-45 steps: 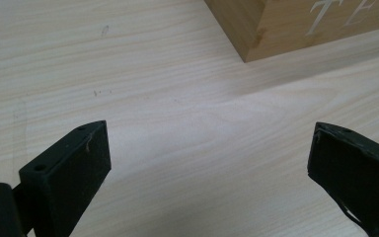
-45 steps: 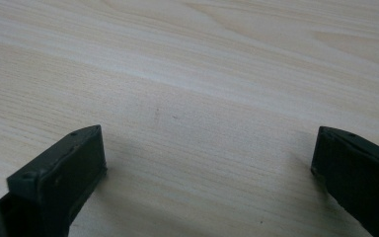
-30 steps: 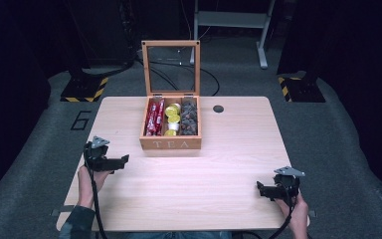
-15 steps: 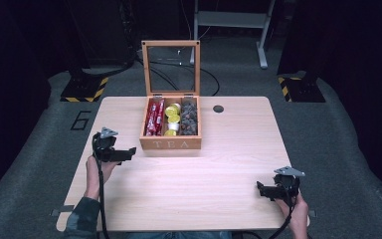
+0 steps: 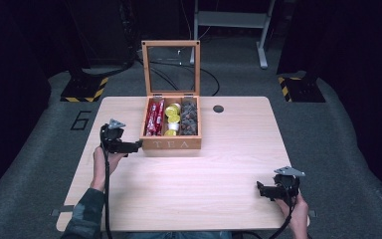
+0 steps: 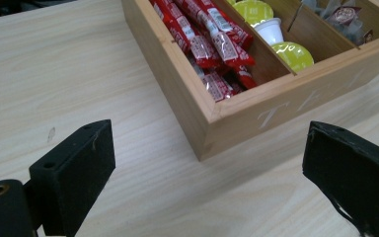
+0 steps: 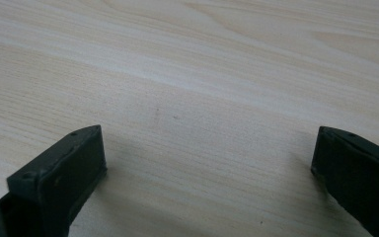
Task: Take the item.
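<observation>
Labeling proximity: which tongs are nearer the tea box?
Left. The left tongs sit open just off the tea box's front left corner, apart from it. The right tongs rest open near the table's front right, well away.

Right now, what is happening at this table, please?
A person holds a gripper in each hand at a table. The left gripper, jaws open and empty, is close to the front left corner of an open tea box that holds red packets, yellow-lidded cups and dark sachets. The right gripper is open over bare wood.
</observation>
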Available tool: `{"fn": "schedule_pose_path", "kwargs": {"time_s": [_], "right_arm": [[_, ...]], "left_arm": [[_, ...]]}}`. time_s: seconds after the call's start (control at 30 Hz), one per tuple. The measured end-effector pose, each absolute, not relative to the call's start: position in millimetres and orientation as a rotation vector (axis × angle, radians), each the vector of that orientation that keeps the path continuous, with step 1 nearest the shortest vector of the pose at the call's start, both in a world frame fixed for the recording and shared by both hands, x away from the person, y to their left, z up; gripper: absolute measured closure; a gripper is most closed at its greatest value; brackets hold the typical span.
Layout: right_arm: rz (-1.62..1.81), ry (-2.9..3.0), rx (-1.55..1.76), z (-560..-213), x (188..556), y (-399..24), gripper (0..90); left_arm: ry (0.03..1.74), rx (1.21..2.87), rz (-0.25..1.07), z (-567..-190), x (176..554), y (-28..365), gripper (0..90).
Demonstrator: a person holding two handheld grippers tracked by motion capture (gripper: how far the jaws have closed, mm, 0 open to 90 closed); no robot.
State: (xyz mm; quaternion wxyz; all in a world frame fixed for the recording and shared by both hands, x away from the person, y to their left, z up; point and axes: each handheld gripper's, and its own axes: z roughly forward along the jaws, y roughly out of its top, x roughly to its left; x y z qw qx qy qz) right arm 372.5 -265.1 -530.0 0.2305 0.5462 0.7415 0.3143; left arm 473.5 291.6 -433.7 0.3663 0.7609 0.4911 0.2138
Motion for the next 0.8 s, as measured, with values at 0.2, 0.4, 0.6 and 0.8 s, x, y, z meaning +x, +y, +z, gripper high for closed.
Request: {"fn": "schedule_pose_path", "kwargs": {"time_s": [0.2, 0.4, 0.6, 0.8], "right_arm": [[0.864, 2.04, 1.502, -530.0, 372.5, -265.1, 0.0], [0.865, 2.04, 1.502, -530.0, 372.5, -265.1, 0.0], [0.865, 2.039, 1.502, -530.0, 372.5, -265.1, 0.0], [0.864, 2.039, 1.503, -530.0, 372.5, -265.1, 0.0]], "left_arm": [[1.249, 1.959, 0.519, -428.8, 485.0, 284.3, 6.2], [1.239, 1.968, 0.519, -424.4, 493.7, 277.8, 6.2], [1.22, 1.975, 0.492, -417.1, 508.4, 269.1, 5.8], [1.197, 2.02, 0.492, -412.9, 519.6, 260.8, 4.3]]}}
